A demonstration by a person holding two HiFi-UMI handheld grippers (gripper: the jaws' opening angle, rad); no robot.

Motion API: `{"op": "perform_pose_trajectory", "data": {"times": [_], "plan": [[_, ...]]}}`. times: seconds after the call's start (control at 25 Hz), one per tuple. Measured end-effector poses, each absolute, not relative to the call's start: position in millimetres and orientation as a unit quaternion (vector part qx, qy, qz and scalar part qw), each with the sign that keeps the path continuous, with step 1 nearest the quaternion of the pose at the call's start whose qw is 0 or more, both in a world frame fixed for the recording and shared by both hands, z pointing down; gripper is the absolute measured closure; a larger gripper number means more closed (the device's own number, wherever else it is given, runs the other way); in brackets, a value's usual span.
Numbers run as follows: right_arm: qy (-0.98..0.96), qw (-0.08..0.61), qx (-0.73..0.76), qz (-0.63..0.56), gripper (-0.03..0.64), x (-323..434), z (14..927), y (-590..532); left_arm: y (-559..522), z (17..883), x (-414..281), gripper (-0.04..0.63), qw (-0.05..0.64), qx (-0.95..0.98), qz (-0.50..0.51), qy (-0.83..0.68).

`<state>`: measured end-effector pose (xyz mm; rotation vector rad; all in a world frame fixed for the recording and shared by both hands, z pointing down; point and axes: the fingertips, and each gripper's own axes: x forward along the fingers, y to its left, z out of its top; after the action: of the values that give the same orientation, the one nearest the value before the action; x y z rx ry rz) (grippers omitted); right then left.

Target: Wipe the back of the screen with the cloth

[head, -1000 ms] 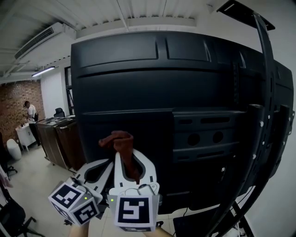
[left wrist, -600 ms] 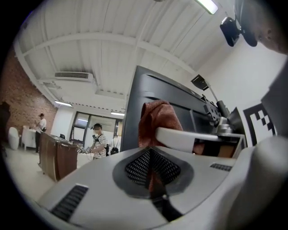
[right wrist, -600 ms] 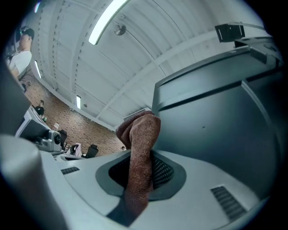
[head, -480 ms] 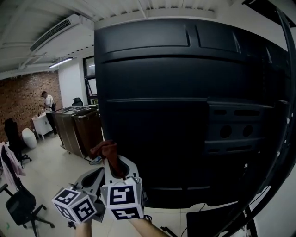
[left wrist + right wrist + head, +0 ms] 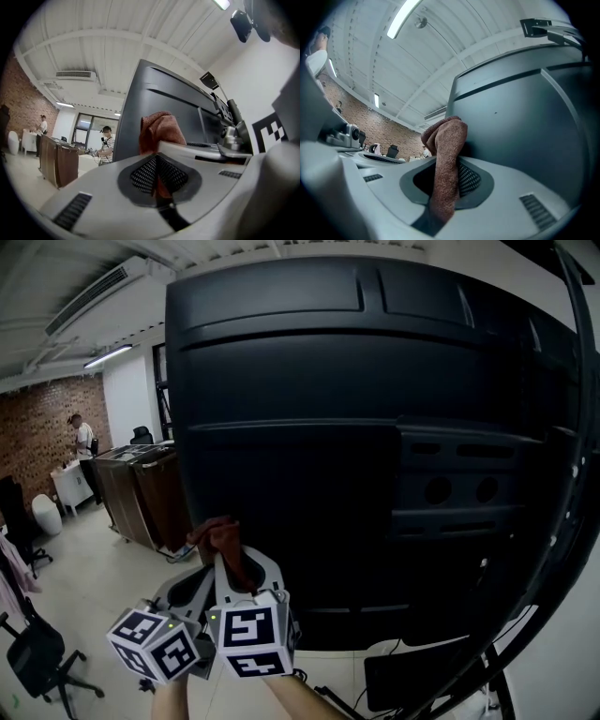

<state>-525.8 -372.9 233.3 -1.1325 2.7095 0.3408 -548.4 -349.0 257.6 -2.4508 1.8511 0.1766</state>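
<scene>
The screen's black moulded back fills the head view and rises behind the jaws in both gripper views. My right gripper is shut on a reddish-brown cloth. The cloth's bunched top sticks up past the fingertips by the screen's lower left edge. My left gripper lies close against the right one's left side, jaws shut. A thin reddish line shows in their seam, and whether any cloth is caught there is unclear. The same cloth shows just beyond its tips.
A black stand frame runs down the screen's right side. A dark box lies on the floor beneath. To the left are brown cabinets, an office chair and a person far off. Another person stands beyond the screen's edge.
Both grippers, still side by side, have shifted left along the screen's lower part, so the cloth now sits at its left edge. The right gripper has kept hold of the cloth.
</scene>
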Motion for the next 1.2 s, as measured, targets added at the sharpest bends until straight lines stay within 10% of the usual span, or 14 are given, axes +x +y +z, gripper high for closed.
{"op": "perform_pose_trajectory", "data": {"times": [1.2], "plan": [[0.836,0.075,-0.538,0.079,0.552,-226.5,239.1,-409.9,-363.5,252.7,-288.7,0.586,0.017,-0.887,0.017,0.460]]}}
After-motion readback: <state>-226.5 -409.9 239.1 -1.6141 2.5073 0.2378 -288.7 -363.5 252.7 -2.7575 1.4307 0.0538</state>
